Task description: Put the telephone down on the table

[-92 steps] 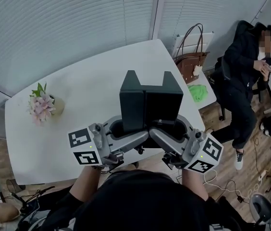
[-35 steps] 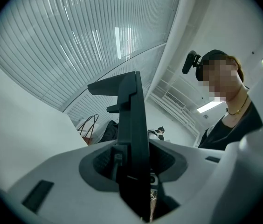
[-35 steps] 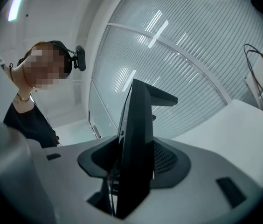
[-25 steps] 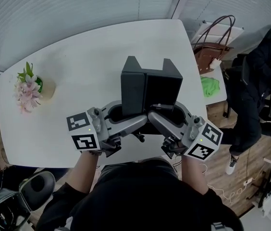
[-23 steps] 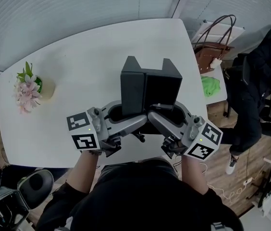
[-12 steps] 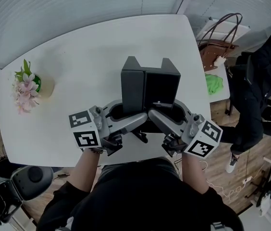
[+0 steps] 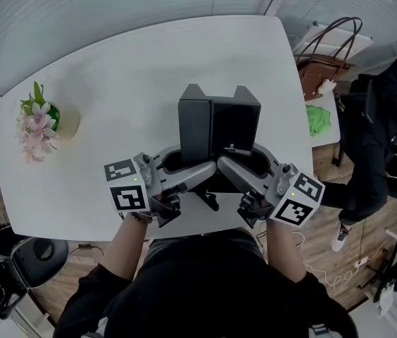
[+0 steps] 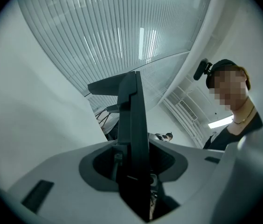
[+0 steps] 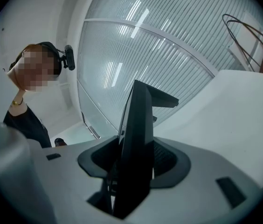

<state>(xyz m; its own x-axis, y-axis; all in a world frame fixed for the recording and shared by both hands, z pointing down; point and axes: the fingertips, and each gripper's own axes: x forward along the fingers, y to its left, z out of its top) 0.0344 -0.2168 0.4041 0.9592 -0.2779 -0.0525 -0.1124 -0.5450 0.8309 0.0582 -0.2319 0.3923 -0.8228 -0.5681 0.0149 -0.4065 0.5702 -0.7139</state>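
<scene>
Item: telephone [image 7: 218, 129], black, stood upright over near edge of bench [image 7: 114, 97], between both claws; contact w/ bench not confirmed. Left claw [image 7: 197, 173] pinched its thin near-left panel; right claw [image 7: 235, 169] pinched the near-right panel; both grips showed edge-on in the gripper views. Judgement: step in hand was lowering. Recommended: keep claws level & matched so unit doesn't tilt; seat base flat, well inboard of bench edge; release only once it rests. Flower pot [image 7: 43, 122] well apart; no obstruction.
</scene>
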